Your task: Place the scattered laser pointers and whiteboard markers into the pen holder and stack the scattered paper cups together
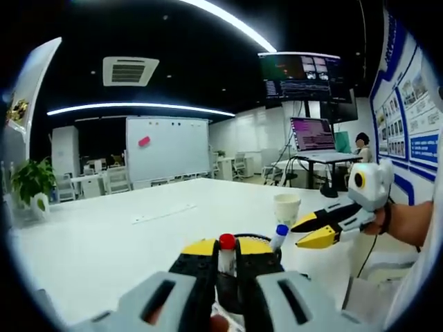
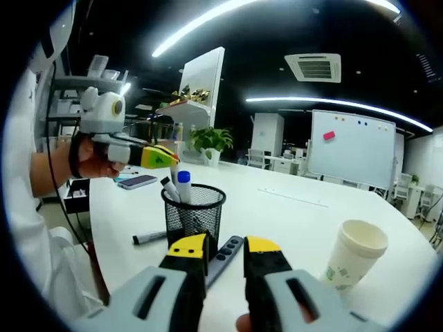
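Left gripper view, red-capped marker [image 1: 226, 250] between left tool [image 1: 226, 254] jaws

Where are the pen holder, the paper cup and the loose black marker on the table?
pen holder [image 2: 193, 216], right gripper view, mesh wall.
paper cup [image 2: 353, 263], right gripper view, side wall.
black marker [image 2: 149, 238], right gripper view, mid barrel.
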